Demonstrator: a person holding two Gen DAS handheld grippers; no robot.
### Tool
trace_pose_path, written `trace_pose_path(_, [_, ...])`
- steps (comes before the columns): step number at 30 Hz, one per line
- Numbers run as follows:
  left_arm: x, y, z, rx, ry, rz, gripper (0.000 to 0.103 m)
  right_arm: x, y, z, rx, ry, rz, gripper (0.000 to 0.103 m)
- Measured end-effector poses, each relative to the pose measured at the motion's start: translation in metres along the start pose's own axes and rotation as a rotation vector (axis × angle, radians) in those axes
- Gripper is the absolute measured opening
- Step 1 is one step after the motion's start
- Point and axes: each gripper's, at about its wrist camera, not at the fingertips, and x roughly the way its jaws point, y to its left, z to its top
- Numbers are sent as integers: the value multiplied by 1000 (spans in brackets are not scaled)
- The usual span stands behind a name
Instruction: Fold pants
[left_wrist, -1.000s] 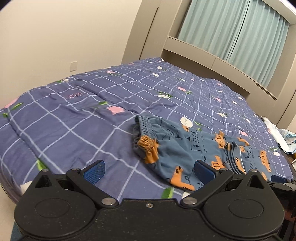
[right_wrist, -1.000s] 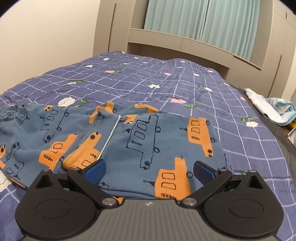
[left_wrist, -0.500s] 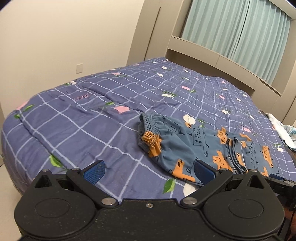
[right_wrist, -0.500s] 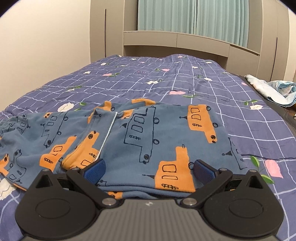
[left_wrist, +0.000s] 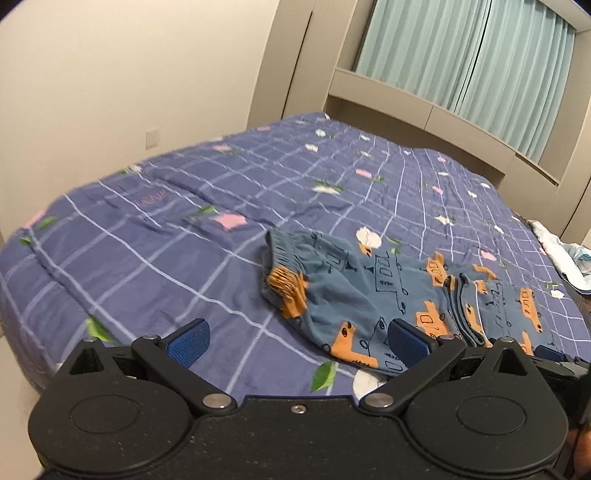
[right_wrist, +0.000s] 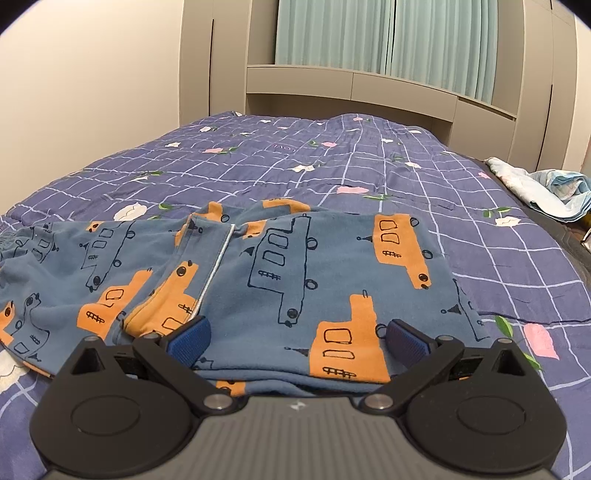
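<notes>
Blue pants (left_wrist: 373, 291) with orange and outlined truck prints lie on the bed, folded over lengthwise, the gathered waistband at their left end. In the right wrist view the folded pants (right_wrist: 280, 273) fill the foreground. My left gripper (left_wrist: 297, 338) is open and empty, above the bed's near edge, left of the waistband end. My right gripper (right_wrist: 297, 338) is open and empty, just above the near edge of the folded leg end.
The bed has a purple checked quilt (left_wrist: 184, 236) with flower prints. A crumpled light blue cloth (right_wrist: 546, 188) lies at the bed's right edge. A beige headboard shelf (right_wrist: 351, 88) and teal curtains stand behind. A wall is on the left.
Both grippers have drawn back and up from the pants, staying open. The left view now shows more of the bed's left edge. The pants have not moved.
</notes>
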Motion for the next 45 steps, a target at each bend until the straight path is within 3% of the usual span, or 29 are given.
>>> trace_pose_path(12, [73,-5,4,-65,43,0,102,0,4,-2,-19,-10,-18,103])
trace_pose_path(18, [89,-4,6,-42,13,-1,102,1,4,-2,-23,-14,-22,103])
trace_pose_path(25, [87,-9,-6,23,-27,12,102,1,5,-3,-22,-16,-22,103])
trace_pose_path(32, [89,-13,-1,-2,-16,29,102,0,6,-2,-29,-22,-28,103])
trace_pose_path(37, [86,-11,0,-31,-40,-10,102,0,6,-3,-35,-28,-33,103])
trace_pose_path(39, [83,-10,-1,-40,-69,-28,95,-1,6,-3,-36,-29,-34,103])
trace_pose_path(45, [77,-20,-2,16,-107,-15,95,-1,6,-3,-36,-29,-34,103])
